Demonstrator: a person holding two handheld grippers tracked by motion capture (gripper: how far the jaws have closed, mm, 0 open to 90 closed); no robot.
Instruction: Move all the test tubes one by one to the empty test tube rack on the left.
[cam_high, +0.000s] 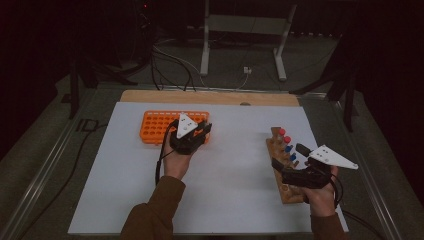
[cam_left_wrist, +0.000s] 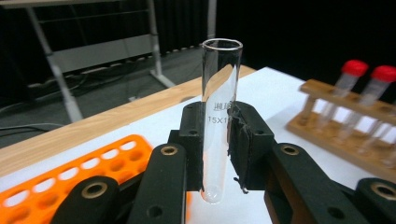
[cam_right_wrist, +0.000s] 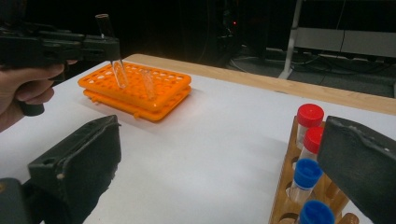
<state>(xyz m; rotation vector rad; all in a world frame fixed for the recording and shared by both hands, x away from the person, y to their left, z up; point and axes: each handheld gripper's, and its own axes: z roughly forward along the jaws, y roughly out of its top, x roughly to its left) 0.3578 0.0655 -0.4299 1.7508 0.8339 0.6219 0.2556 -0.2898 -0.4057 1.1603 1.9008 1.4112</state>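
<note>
- Left gripper, low centre of its own view, clamps a clear test tube upright, likely for slotting into the orange rack, lower left.
- Right gripper gapes empty beside the wooden rack, lower right.

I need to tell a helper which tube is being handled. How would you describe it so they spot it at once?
Start at the orange rack on the far left of the white table. Just above its near right corner, the left gripper holds a clear glass test tube upright. Unlike the red- and blue-capped tubes in the wooden rack, it is open-topped, uncapped and empty.
</note>
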